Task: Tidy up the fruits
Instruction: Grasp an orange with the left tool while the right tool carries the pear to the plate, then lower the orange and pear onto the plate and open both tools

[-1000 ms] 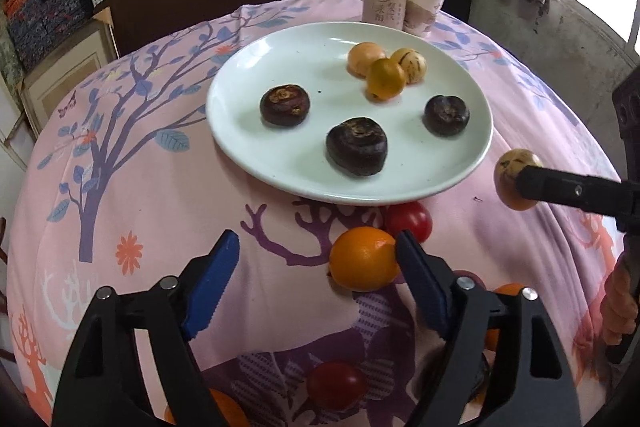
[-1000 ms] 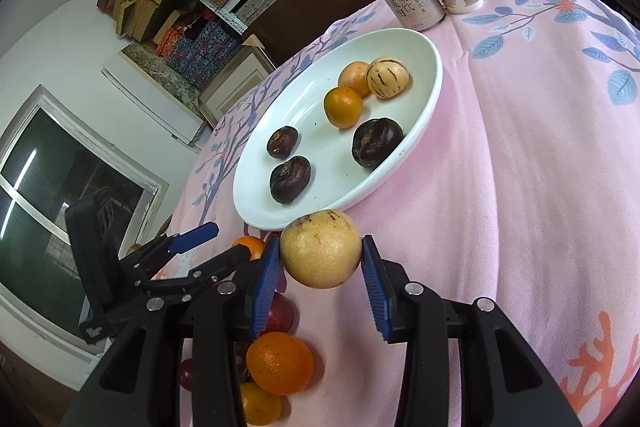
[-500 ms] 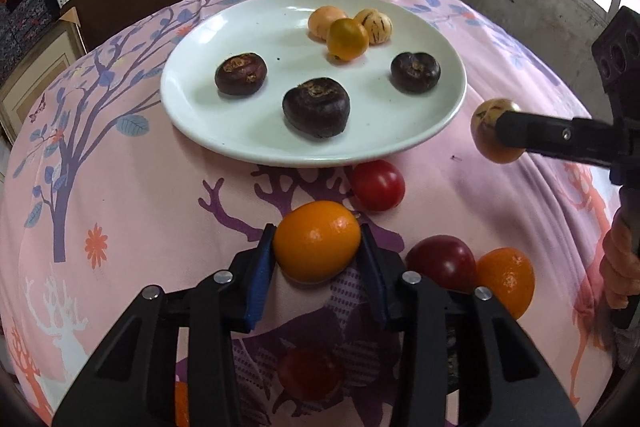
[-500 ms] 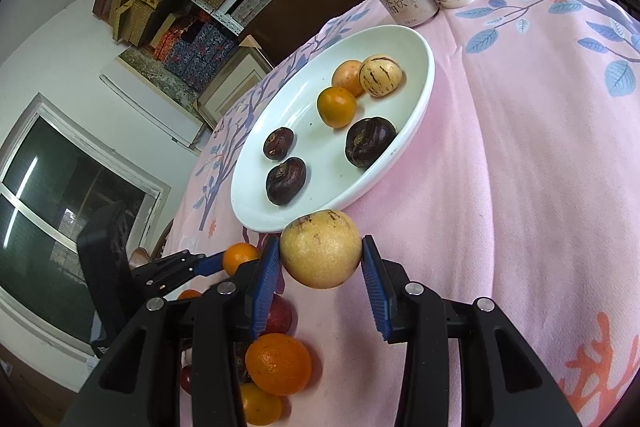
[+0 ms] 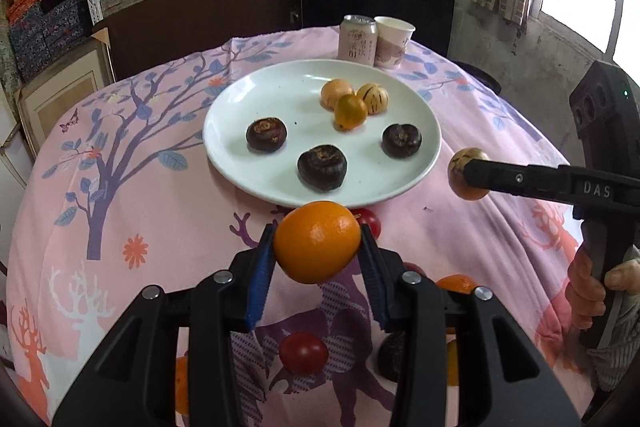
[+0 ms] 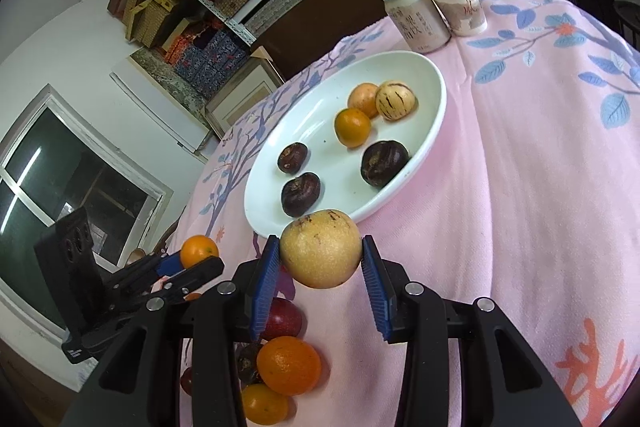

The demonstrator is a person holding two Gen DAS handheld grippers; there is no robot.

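The orange (image 5: 317,242) is round, glossy, evenly coloured, with a dimpled skin. It is clamped between the blue pads of the left tongs (image 5: 318,247), held above the desk (image 5: 160,211) just short of the near rim of the white plate (image 5: 240,115).

The right tongs (image 6: 321,254) grip a pale yellow fruit (image 6: 320,247) with thin purple streaks, at the plate's right-hand rim.

The plate carries three dark brown fruits, a small orange (image 5: 350,111), a peach-coloured fruit and a streaked yellow fruit.

Loose red tomatoes (image 5: 303,353) and oranges lie on the pink patterned cloth at the near edge. A can (image 5: 357,41) and paper cup (image 5: 394,42) stand at the far edge.
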